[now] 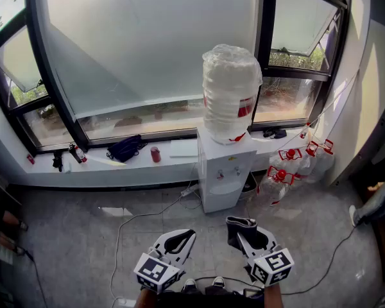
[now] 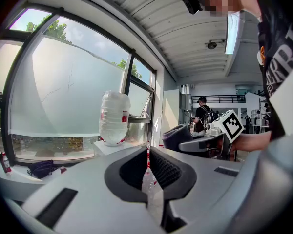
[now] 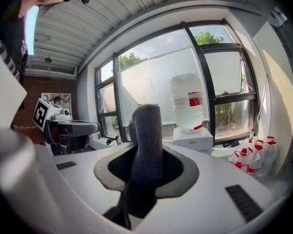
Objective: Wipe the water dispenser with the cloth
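Well short of the dispenser (image 1: 223, 172), set against the windowsill under its wrapped bottle (image 1: 231, 92). Nearer than the dispenser, cloth (image 3: 146, 145) pinched upright in the right hand-held gripper (image 1: 244, 230), left hand-held gripper (image 1: 183, 237) all but closed on nothing. Might snag the cable (image 1: 147, 215) on the floor before the dispenser, or rock the bottle through a hard wipe.

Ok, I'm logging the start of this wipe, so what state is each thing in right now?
left tongs: shut, holding nothing.
right tongs: shut on the cloth.
cloth: folded, sticking up out of the right tongs.
water dispenser: upright by the window ledge, not yet touched.
bottle: upside down on the dispenser, wrapped in plastic.
spare jugs: on the floor beside the dispenser, red-capped.
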Available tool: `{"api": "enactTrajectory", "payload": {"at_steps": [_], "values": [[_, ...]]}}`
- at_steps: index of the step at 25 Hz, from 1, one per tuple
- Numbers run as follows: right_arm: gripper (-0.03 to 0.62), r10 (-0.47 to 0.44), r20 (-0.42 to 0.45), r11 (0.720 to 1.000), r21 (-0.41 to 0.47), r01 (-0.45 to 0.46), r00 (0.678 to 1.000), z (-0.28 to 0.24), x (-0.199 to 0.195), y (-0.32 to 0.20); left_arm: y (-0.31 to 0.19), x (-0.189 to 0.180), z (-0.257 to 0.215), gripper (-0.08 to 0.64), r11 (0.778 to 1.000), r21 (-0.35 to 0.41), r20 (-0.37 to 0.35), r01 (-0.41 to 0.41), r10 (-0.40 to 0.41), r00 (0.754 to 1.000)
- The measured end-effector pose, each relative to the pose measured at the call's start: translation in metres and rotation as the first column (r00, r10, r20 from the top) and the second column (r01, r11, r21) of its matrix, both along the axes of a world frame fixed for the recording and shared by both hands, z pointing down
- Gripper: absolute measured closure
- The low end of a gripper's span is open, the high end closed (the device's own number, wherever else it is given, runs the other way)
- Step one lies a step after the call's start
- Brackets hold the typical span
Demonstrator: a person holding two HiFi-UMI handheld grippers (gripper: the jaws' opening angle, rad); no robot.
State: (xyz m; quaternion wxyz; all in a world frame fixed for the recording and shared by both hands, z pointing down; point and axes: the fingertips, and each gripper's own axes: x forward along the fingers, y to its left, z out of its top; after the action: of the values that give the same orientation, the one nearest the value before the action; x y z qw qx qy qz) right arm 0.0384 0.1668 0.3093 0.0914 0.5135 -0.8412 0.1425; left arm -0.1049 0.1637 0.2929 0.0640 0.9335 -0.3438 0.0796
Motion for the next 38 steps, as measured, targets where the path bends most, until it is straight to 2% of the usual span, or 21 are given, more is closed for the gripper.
{"api": "enactTrajectory", "payload": {"at_steps": [6,17,25,33,38], "values": [[0.477,0.009,0.003,1.0,0.005,-0.009,1.0,0.003,0.021,-0.008,-0.002,0.021,0.0,0.535,1.0,-0.019,-0.005,-0.009,0.009,1.0],[0.477,-0.041,0.026,0.999,-0.012,0.042,0.999,0.015,0.016,-0.007,0.01,0.028,0.001,0.535,0.999,-0.037,-0.003,0.01,-0.01,1.0],[0.477,-0.051,0.05,0.999,-0.016,0.052,0.997,0.022,0.038,-0.006,0.011,0.052,0.004,0.535,0.999,-0.032,0.002,0.021,-0.021,1.0],[0.477,-0.087,0.052,0.996,-0.026,0.088,0.995,0.033,0.069,-0.005,0.015,0.08,0.008,0.535,0.997,-0.031,-0.003,0.067,-0.067,0.998],[0.477,-0.108,0.075,0.993,-0.041,0.111,0.991,0.041,0.076,-0.008,0.016,0.081,0.014,0.535,0.994,-0.048,0.03,0.103,-0.101,0.994]]}}
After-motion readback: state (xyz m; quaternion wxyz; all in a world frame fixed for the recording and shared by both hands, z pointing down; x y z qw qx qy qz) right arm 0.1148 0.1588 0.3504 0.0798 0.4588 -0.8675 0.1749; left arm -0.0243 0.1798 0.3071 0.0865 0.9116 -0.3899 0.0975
